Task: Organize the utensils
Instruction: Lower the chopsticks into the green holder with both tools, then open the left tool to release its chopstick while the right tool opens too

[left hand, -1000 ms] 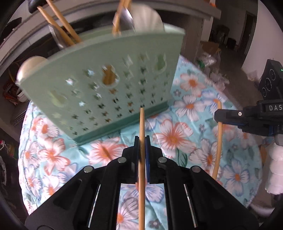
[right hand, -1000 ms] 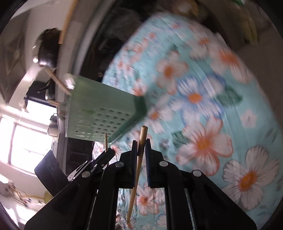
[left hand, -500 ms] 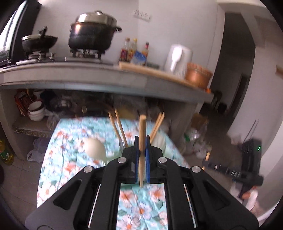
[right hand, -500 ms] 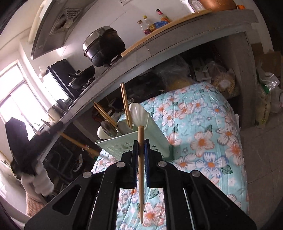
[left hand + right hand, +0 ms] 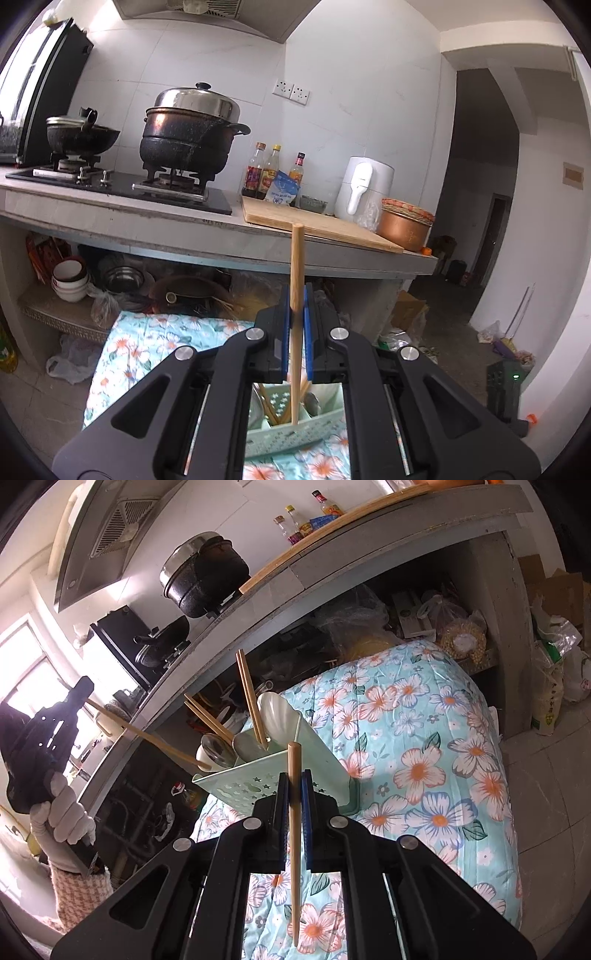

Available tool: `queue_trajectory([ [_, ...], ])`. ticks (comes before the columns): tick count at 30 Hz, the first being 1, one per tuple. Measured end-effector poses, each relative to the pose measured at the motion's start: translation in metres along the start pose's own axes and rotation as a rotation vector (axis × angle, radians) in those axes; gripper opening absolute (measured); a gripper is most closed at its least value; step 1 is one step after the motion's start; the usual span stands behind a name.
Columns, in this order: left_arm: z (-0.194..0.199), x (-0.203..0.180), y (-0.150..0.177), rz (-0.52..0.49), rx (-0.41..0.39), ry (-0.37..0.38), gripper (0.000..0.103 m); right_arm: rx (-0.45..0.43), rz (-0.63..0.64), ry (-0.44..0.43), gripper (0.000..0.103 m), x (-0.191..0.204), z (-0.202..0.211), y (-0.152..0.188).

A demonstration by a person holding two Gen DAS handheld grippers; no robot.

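Currently I hold one chopstick (image 5: 296, 266) in the left gripper (image 5: 296, 328) and another chopstick (image 5: 294, 812) in the right gripper (image 5: 294, 812), jaws clamped mid-shaft, above the green holder (image 5: 273, 775). Light, stiff, smooth wood probably pivots; gripping near the middle seems steadiest.

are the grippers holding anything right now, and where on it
Each holds one wooden chopstick. The left gripper clamps its chopstick near the middle; the right gripper clamps its chopstick nearer the thick top end.

A pale green perforated holder (image 5: 280, 771) stands upright on the floral cloth (image 5: 424, 775), holding chopsticks (image 5: 249, 698) and spoons (image 5: 275, 716).
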State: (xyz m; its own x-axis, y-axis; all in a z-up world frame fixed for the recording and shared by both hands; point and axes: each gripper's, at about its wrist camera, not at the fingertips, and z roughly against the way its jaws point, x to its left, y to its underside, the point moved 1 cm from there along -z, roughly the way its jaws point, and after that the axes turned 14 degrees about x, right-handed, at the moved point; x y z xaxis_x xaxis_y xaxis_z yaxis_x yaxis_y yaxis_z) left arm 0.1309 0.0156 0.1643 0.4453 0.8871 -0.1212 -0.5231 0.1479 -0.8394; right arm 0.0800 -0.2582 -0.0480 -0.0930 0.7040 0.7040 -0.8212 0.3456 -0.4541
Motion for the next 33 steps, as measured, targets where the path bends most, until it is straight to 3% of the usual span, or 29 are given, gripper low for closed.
queue_trajectory([
  [10, -0.056, 0.004, 0.014, -0.027, 0.070, -0.084, 0.006, 0.014, -0.002, -0.001, 0.007, -0.007, -0.003, -0.003],
  [20, -0.089, 0.024, 0.037, 0.018, 0.161, -0.070, 0.008, -0.001, 0.022, 0.008, 0.007, -0.003, 0.002, -0.006],
  [22, -0.087, 0.026, 0.039, 0.030, 0.155, -0.071, 0.026, -0.013, 0.040, 0.012, 0.007, 0.002, 0.006, -0.008],
  [24, -0.081, 0.028, 0.041, 0.036, 0.135, -0.076, 0.038, -0.029, 0.060, 0.015, 0.007, 0.008, 0.011, -0.010],
  [33, -0.043, 0.032, 0.058, 0.048, 0.066, -0.121, 0.067, -0.118, 0.200, 0.014, 0.007, 0.054, 0.040, -0.039],
])
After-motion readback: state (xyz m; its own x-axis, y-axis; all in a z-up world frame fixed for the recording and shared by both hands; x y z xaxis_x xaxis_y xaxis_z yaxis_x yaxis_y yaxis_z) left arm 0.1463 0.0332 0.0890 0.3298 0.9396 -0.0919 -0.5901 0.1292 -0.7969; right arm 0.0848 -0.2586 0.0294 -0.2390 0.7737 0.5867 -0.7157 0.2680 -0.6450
